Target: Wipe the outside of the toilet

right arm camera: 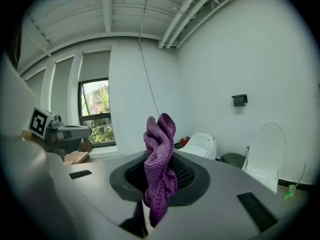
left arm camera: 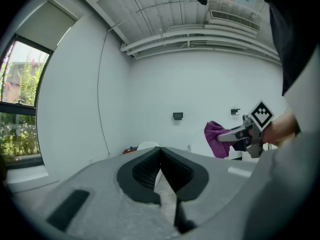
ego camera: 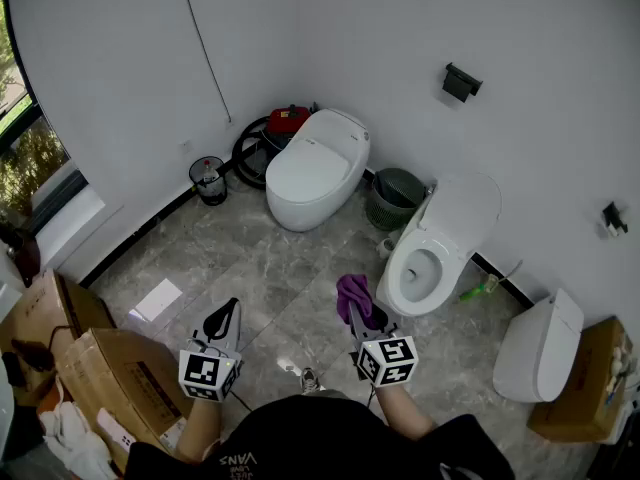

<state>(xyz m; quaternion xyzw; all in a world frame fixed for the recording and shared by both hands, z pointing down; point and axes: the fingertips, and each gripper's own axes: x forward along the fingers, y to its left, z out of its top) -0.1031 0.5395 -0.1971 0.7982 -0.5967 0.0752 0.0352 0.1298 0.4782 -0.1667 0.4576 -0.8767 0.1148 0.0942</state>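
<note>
Two toilets stand along the wall: the closed toilet (ego camera: 315, 168) to the left, the open toilet (ego camera: 455, 218) just beyond my right gripper (ego camera: 357, 315), whose jaws pinch a purple cloth (ego camera: 352, 291) above the floor. My left gripper (ego camera: 228, 315) hangs alongside, jaws pressed together on nothing
</note>
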